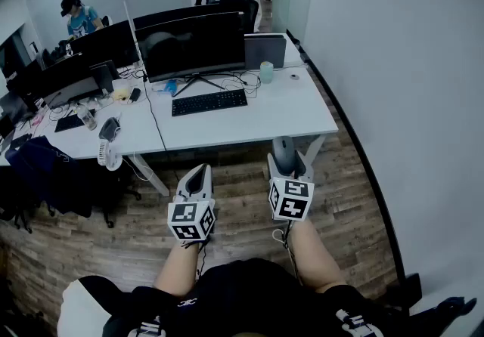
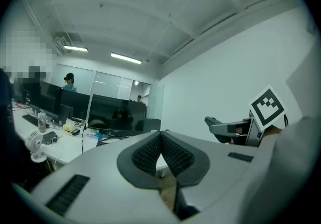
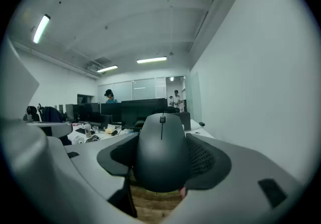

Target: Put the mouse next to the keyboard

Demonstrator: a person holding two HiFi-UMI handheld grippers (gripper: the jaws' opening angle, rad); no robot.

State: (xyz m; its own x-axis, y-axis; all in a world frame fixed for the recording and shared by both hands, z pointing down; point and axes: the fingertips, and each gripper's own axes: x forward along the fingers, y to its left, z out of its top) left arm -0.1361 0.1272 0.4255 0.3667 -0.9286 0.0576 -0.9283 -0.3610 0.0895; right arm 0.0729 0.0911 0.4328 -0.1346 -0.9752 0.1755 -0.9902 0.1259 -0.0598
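Note:
A dark grey mouse (image 3: 161, 151) sits between the jaws of my right gripper (image 1: 285, 156), which is shut on it; the mouse (image 1: 283, 151) pokes forward just short of the white desk's front edge. The black keyboard (image 1: 209, 102) lies on that desk (image 1: 302, 116) in front of a wide curved monitor (image 1: 193, 47). My left gripper (image 1: 195, 180) hangs over the wooden floor to the left of the right one, jaws shut with nothing between them. In the left gripper view the pads (image 2: 161, 155) meet, and the right gripper (image 2: 235, 130) shows at the right.
A pale green cup (image 1: 266, 72) and a laptop (image 1: 265, 50) stand at the desk's back right. The neighbouring desk at left carries monitors, a bottle, a small white fan (image 1: 108, 154) and cables. A white wall runs along the right. People stand in the background.

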